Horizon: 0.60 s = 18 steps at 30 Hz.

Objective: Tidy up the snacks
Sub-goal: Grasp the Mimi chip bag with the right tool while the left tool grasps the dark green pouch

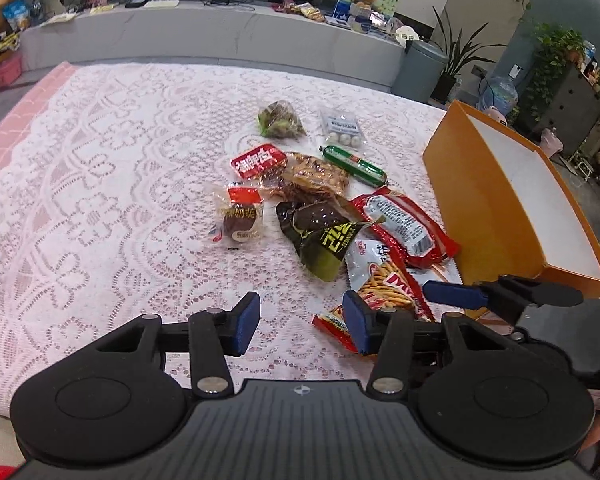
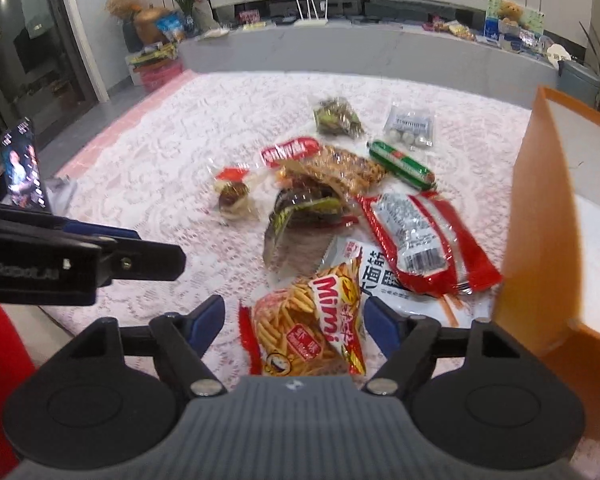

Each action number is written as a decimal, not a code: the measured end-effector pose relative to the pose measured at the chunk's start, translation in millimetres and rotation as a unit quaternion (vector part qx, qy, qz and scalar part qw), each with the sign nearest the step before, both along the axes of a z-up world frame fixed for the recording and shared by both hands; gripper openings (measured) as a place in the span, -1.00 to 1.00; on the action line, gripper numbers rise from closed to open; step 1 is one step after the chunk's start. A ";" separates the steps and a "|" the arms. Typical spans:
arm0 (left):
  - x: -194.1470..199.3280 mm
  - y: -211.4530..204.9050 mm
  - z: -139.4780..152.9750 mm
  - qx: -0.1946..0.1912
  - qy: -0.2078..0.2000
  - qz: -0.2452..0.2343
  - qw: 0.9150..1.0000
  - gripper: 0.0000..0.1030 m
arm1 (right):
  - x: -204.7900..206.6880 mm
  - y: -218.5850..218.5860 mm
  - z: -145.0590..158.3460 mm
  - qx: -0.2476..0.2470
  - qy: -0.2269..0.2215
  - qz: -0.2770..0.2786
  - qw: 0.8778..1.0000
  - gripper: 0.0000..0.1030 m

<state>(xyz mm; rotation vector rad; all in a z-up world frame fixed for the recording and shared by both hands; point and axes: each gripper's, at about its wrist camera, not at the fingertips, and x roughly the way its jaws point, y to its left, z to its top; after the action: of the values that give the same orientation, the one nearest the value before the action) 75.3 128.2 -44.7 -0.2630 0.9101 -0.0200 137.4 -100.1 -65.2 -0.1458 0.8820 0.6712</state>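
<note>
Several snack packets lie in a heap on a lace-covered table [image 1: 100,184]. A red Mimi fries bag [image 2: 308,320] lies nearest, between the open fingers of my right gripper [image 2: 296,320]. Behind it lie a large red packet [image 2: 416,236], a dark packet [image 2: 300,220], a green sausage [image 2: 400,164] and a white-ball packet [image 2: 410,126]. My left gripper [image 1: 300,320] is open and empty, hovering over bare cloth left of the Mimi bag [image 1: 384,292]. The right gripper's fingers [image 1: 452,294] show at the right of the left wrist view.
An open orange box [image 1: 480,208] with a white inside stands at the table's right, also in the right wrist view [image 2: 536,216]. A phone [image 2: 22,168] stands at the table's left edge. A grey counter [image 1: 220,36] with clutter runs behind the table.
</note>
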 end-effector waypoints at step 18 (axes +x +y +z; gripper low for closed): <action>11.5 -3.2 -13.7 -0.021 -0.001 -0.028 0.999 0.09 | 8.7 9.0 -22.2 -0.024 0.008 0.001 1.000 0.07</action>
<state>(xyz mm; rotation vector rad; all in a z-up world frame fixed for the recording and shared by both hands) 86.9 125.0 -58.4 -0.2774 0.9161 -0.0908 146.2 -91.1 -87.4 -0.1853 0.9143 0.6536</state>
